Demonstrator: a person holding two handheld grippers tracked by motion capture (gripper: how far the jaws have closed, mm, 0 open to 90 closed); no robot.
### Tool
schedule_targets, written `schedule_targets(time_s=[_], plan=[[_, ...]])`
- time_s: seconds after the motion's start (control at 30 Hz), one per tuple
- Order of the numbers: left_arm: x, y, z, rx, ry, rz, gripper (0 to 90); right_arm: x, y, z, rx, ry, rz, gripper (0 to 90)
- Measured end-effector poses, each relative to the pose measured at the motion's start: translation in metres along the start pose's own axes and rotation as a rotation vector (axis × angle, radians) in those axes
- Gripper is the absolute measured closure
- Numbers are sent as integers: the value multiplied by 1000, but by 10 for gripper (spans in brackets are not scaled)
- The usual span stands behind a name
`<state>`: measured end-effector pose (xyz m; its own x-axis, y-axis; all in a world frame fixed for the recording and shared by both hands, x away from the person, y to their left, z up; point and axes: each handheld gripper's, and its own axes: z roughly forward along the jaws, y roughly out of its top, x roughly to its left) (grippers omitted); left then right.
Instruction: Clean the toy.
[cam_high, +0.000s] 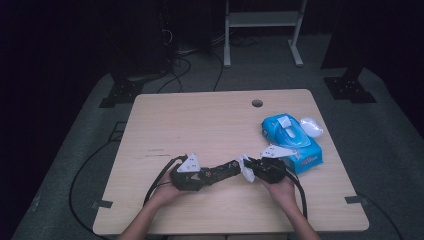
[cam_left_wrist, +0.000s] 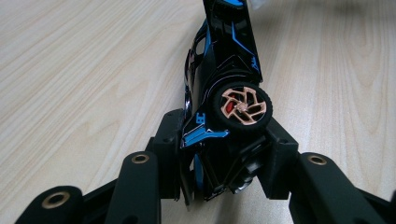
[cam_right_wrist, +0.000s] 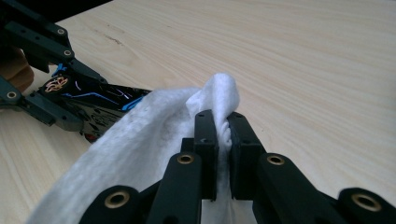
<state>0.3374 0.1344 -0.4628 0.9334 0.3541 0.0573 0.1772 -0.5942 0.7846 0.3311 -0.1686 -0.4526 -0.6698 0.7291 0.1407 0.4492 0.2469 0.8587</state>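
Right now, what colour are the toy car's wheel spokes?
Copper-gold spokes, with red behind them, on the toy car wheel; clearest in the left gripper view.

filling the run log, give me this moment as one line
left gripper: shut on toy car | right gripper: shut on white wipe, against car | wipe pack: on table

The far half of the table (cam_high: 200, 115) lies bare, so a hand could sweep across it freely; the near-left corner is open too; on the right, the blue wet-wipe pack (cam_high: 291, 141) with its raised lid blocks the way, sitting just beside the right gripper (cam_high: 254, 169); between the two hands the gap is taken up by the black toy car (cam_high: 220, 172) held in the left gripper (cam_high: 212, 175) and the white wipe (cam_high: 245, 167) meeting it; the cables trail off the near edge.
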Motion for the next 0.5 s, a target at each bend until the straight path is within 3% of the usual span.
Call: schedule_targets(time_s=[0.1,0.17,0.33,0.5], plan=[[1,1,-1,5,2,-11,574,2,3,-1,-11,8,-8,830],[1,5,-2,1,5,-37,508,4,4,-1,-11,11,-11,830],[-1,18,-10,-7,18,-29,457,4,6,-3,-6,3,-13,829],[-4,31,-3,47,9,-4,446,3,6,-6,3,-6,-23,829]])
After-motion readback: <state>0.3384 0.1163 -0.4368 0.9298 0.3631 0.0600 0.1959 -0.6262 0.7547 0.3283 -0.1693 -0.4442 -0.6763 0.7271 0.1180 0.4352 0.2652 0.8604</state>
